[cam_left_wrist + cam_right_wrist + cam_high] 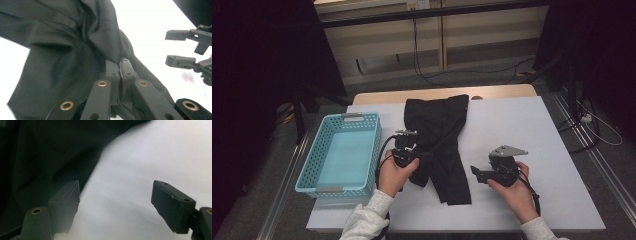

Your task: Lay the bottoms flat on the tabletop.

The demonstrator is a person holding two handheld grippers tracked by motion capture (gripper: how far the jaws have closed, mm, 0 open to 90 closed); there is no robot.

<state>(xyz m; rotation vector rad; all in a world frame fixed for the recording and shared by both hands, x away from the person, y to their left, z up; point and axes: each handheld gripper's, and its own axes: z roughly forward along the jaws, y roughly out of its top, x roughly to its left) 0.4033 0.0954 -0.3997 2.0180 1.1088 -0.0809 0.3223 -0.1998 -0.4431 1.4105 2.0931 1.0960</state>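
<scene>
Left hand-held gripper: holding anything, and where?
Yes. The left hand-held gripper is shut on a fold at the left edge of the black shorts. The right hand-held gripper is open, holding nothing.

Left gripper (424, 161): black moulded plastic body with a small silver bracket on top and a black cable looping from its side.
Left gripper fingers (112, 75): flat, matte black blocks on black link arms, each arm pinned with round brass-coloured eyelets (small dark screw holes dot the pads).
Right gripper (476, 173): black plastic body topped by a grey three-cornered plate; a black cable trails off it.
Right gripper fingers (65, 200): thick, squared black pads with slightly chipped edges.
Sleeves (364, 217): light grey, soft knit, ribbed cuffs at both wrists.
</scene>
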